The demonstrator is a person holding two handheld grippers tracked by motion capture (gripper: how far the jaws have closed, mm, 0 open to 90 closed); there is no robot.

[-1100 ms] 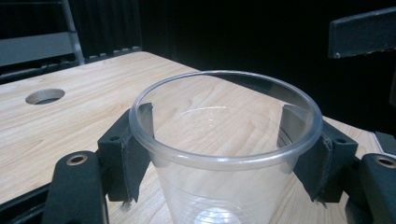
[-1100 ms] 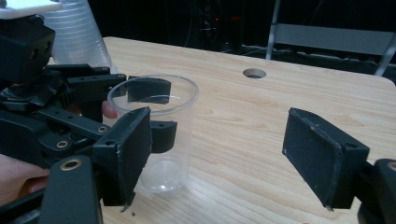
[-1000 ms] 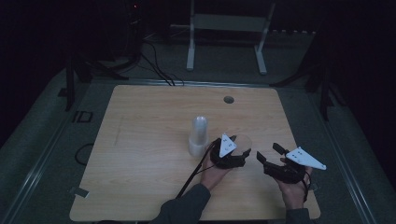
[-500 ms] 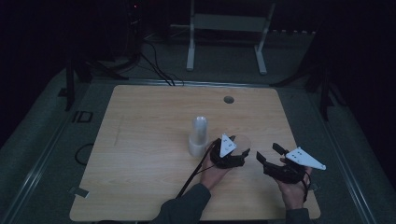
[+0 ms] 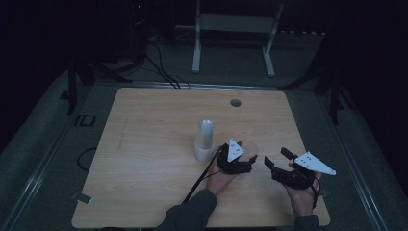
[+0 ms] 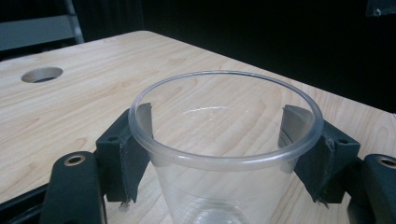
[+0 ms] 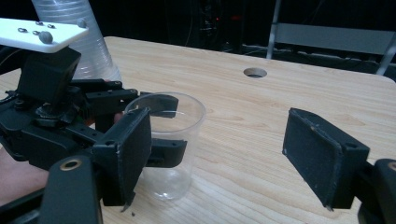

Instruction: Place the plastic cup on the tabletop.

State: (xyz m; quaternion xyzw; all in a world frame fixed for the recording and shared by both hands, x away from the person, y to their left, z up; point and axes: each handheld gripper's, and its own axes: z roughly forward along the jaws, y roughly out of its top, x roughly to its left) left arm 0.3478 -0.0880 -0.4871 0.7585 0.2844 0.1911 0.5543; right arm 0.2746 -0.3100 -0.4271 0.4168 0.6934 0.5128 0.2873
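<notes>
A stack of clear cups (image 5: 205, 140) is seen standing upright on the wooden bench (image 5: 144, 144), just to the left of the single clear cup (image 5: 249, 148) that serves here as landmark; in the right gripper view the stack (image 7: 81, 37) rises behind the left hand-held gripper. The clear cup (image 6: 224, 149) stands upright on the bench, mouth up, and is flanked by the two jaws of the left hand-held gripper (image 5: 236, 159), one pad on each side of its wall just below the rim. In the left gripper view the pads are seen pressed against the wall, so the cup is taken as clamped between them. In the right gripper view the same cup (image 7: 170, 140) is seen resting with its base on the bench while held. Beyond the cup, toward the far edge of the bench, a round hole (image 5: 235, 102) is cut in the wood. To the right of the cup, apart from it, the right hand-held gripper (image 5: 279, 161) is held in a hand (image 5: 302, 197) above the bench, its jaws spread wide with nothing between them.
</notes>
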